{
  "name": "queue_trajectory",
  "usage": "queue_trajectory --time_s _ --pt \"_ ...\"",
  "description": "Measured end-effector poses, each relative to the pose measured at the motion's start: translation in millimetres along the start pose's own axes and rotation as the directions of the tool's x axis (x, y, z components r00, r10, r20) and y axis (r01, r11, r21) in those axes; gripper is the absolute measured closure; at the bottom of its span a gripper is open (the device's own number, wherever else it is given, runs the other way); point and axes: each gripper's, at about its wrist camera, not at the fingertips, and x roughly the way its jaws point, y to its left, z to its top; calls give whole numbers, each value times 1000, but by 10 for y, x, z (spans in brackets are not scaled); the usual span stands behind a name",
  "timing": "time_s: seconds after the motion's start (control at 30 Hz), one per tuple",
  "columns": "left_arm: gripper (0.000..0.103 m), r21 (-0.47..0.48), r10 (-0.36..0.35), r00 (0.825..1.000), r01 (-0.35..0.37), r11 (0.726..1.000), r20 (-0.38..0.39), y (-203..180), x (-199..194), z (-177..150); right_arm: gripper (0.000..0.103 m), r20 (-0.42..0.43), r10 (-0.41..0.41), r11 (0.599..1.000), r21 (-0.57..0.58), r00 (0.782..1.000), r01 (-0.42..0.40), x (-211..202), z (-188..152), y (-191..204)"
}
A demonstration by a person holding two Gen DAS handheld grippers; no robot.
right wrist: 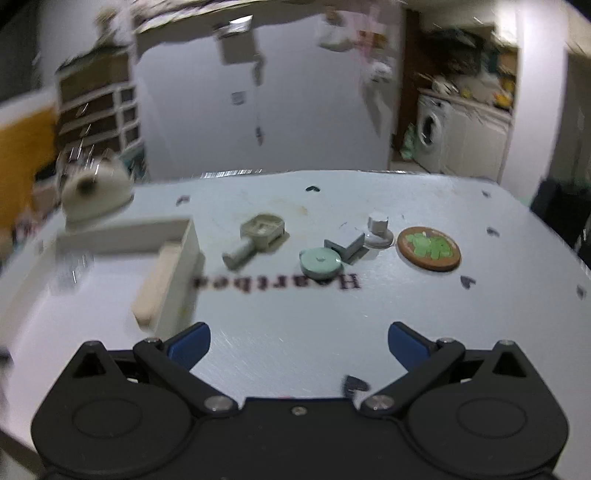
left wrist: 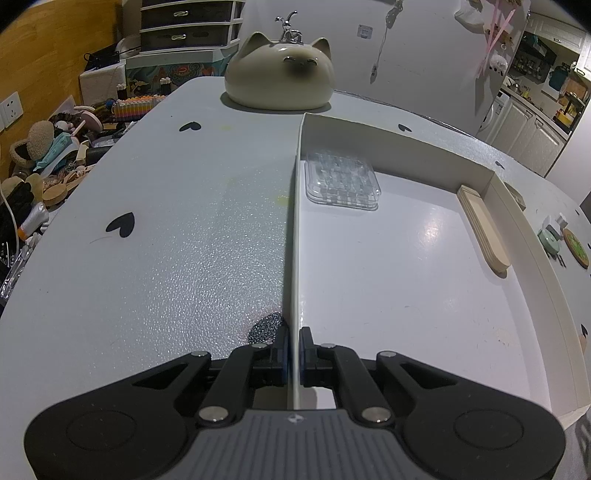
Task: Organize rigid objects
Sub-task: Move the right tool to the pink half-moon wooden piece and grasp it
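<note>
My left gripper (left wrist: 294,350) is shut on the left wall of a shallow white tray (left wrist: 295,229). In the tray lie a clear plastic case (left wrist: 341,181) at the far left corner and a wooden block (left wrist: 484,230) against the right wall. My right gripper (right wrist: 298,341) is open and empty above the table. Ahead of it on the table lie a grey key-shaped part (right wrist: 256,236), a round mint-green disc (right wrist: 319,261), a grey angle bracket (right wrist: 345,249), a white knob (right wrist: 377,230) and a brown coaster with a green top (right wrist: 428,248). The tray (right wrist: 184,258) and wooden block (right wrist: 159,288) show at left, blurred.
A cream cat-shaped ceramic pot (left wrist: 279,72) stands at the table's far edge. Cluttered items (left wrist: 55,158) lie on a lower surface left of the table. Drawers (left wrist: 188,26) and a white wall stand behind. A washing machine (right wrist: 432,133) is at the far right.
</note>
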Motion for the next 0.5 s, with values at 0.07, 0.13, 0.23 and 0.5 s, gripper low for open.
queue_trajectory --time_s 0.07,0.13,0.23,0.5 --pt "98 0 0 1000 0 1000 0 0 0 0 0 -21 -8 997 -82 1000 6 45 -125 24" --pt "98 0 0 1000 0 1000 0 0 0 1 0 -30 10 991 -130 1000 -14 53 -244 36" --pt "98 1 1 1000 -1 1000 0 0 0 1 0 -42 65 988 -140 997 -70 43 -353 56" --pt "98 1 0 1000 0 1000 0 0 0 -1 0 -88 194 947 -245 977 -210 79 -480 233"
